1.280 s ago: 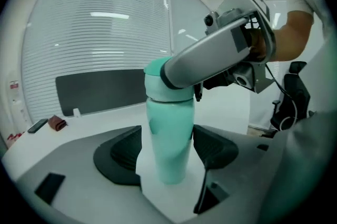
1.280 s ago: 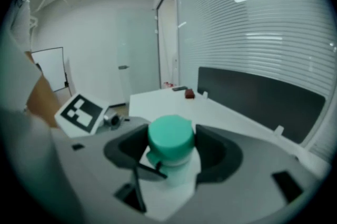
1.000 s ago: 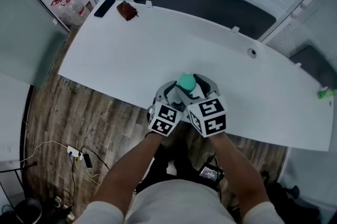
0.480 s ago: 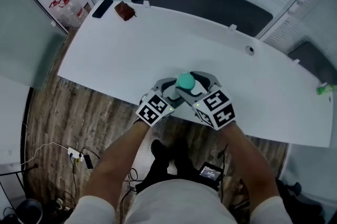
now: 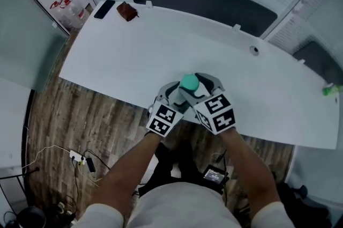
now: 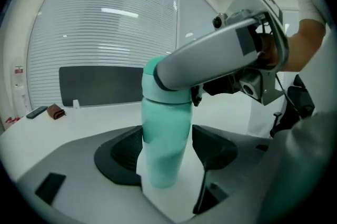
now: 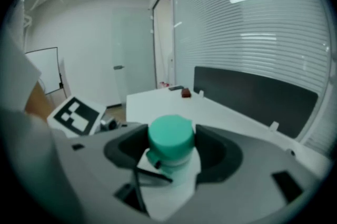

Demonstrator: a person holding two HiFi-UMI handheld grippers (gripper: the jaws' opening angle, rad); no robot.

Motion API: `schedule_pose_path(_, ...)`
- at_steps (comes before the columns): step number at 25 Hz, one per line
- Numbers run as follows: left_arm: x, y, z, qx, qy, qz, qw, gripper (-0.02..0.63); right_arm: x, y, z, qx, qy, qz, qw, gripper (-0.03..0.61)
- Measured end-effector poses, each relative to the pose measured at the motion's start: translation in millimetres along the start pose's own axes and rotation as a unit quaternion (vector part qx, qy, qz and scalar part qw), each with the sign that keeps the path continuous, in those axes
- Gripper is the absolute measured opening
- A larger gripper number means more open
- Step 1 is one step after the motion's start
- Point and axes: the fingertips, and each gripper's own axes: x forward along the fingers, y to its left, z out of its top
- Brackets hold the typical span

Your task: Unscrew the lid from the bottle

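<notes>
The left claw (image 6: 166, 150) pinches the upright teal bottle (image 6: 164, 136) (pads touching both sides); the right claw (image 6: 169, 74) clamps its lid (image 6: 150, 68).

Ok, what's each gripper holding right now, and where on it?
The left gripper is clamped on the bottle at its body; the right gripper grips the lid by its sides.

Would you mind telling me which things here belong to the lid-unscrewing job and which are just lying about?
In the job:
teal bottle, clamped by the left gripper
teal lid, clamped by the right gripper

Lying about:
black phone at the table's far corner
small brown object beside it
green item at the far right
power strip on the floor
</notes>
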Motion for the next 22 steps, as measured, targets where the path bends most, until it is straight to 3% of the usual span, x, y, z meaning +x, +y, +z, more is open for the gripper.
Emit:
schedule_pose_path(4,6.5,1.6,0.6,-0.015,0.005,0.049,0.9987,0.298,-1.1,-2.6,-1.7,0.027,-0.007,-0.047,0.998,0.288)
schedule_pose_path(7,9.7,3.4,1.0,-0.020,0.007,0.052,0.9984,0.299,0.1,-5.0,-1.1,0.035,-0.008,-0.064,0.997,0.288)
schedule_pose_path(22,8.9,-5.5,-1.8,0.019,0.013,-0.073,0.9971,0.299,-4.8,1.6,-5.4,-0.038,0.008,0.040,0.998,0.288)
